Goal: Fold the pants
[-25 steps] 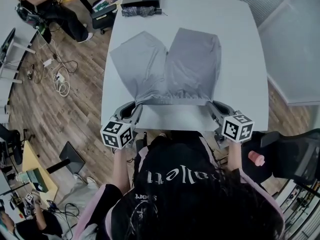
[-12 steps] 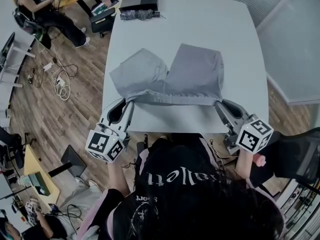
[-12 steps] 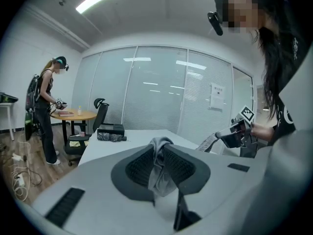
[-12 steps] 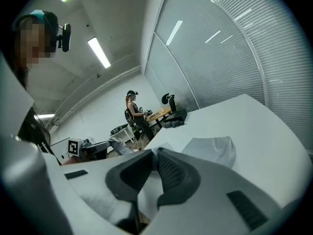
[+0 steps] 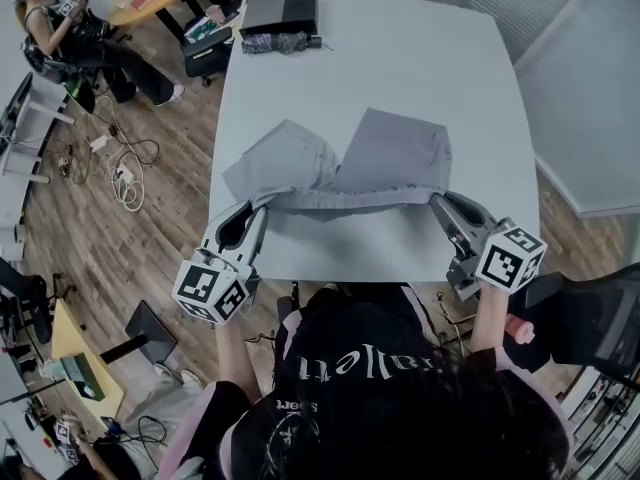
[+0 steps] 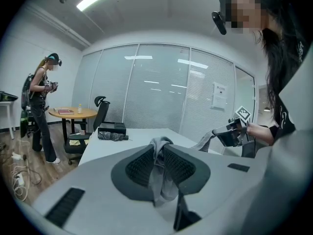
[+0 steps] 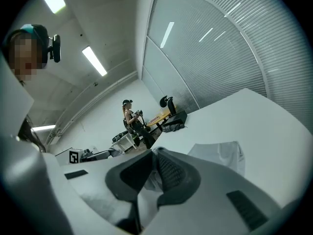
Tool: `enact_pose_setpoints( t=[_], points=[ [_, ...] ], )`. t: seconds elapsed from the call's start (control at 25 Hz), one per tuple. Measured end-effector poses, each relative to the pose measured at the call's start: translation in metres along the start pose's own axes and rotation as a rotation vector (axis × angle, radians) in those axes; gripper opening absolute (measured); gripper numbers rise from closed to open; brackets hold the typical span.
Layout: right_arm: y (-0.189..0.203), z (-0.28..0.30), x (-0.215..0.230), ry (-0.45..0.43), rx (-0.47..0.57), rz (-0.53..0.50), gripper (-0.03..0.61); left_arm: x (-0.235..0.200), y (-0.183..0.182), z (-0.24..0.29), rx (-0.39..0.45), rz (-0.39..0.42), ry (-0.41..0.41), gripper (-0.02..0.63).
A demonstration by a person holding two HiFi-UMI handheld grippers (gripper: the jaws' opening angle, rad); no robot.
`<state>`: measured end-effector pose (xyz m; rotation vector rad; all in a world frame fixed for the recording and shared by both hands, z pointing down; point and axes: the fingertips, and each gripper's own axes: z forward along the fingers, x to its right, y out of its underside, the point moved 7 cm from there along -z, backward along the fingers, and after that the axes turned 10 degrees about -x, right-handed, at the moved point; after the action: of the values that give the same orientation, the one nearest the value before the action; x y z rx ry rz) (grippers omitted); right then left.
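Observation:
Grey pants (image 5: 385, 158) lie on the white table (image 5: 400, 58), legs pointing away from me. Their waistband is lifted off the table and stretched between my two grippers. My left gripper (image 5: 262, 208) is shut on the waistband's left corner, and grey cloth (image 6: 159, 170) hangs between its pads in the left gripper view. My right gripper (image 5: 437, 200) is shut on the right corner, with cloth (image 7: 149, 180) pinched between its jaws. The left leg (image 5: 285, 158) is rumpled; the right leg (image 7: 220, 153) lies flatter on the table.
A black case (image 5: 280, 10) and a dark bundle (image 5: 275, 41) sit at the table's far edge. A black chair (image 5: 590, 318) stands at my right. Another person (image 5: 60, 28) stands by a round table at the far left. Cables (image 5: 120, 168) lie on the wooden floor.
Both grippers have risen with the waistband, which now hangs taut above the table. The legs have been drawn up shorter and the left one has bunched.

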<state>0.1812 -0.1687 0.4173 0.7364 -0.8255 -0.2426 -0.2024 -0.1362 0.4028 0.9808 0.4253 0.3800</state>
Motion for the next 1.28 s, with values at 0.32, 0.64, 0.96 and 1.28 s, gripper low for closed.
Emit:
enact_pose_setpoints(
  t=[0.32, 0.64, 0.96, 1.28],
  points=[
    [-0.049, 0.052, 0.048, -0.042, 0.011, 0.035, 0.044, -0.043, -0.024, 0.054, -0.050, 0.086, 0.001, 0.081],
    [-0.091, 0.114, 0.108, -0.046, -0.044, 0.083, 0.044, -0.094, -0.039, 0.121, -0.143, 0.126, -0.070, 0.077],
    [-0.080, 0.174, 0.163, 0.004, -0.178, 0.163, 0.044, -0.141, 0.003, 0.166, -0.313, 0.016, -0.125, 0.048],
    [-0.028, 0.185, 0.213, 0.141, -0.214, 0.284, 0.044, -0.135, 0.067, 0.179, -0.424, -0.098, -0.104, 0.048]
  ],
)
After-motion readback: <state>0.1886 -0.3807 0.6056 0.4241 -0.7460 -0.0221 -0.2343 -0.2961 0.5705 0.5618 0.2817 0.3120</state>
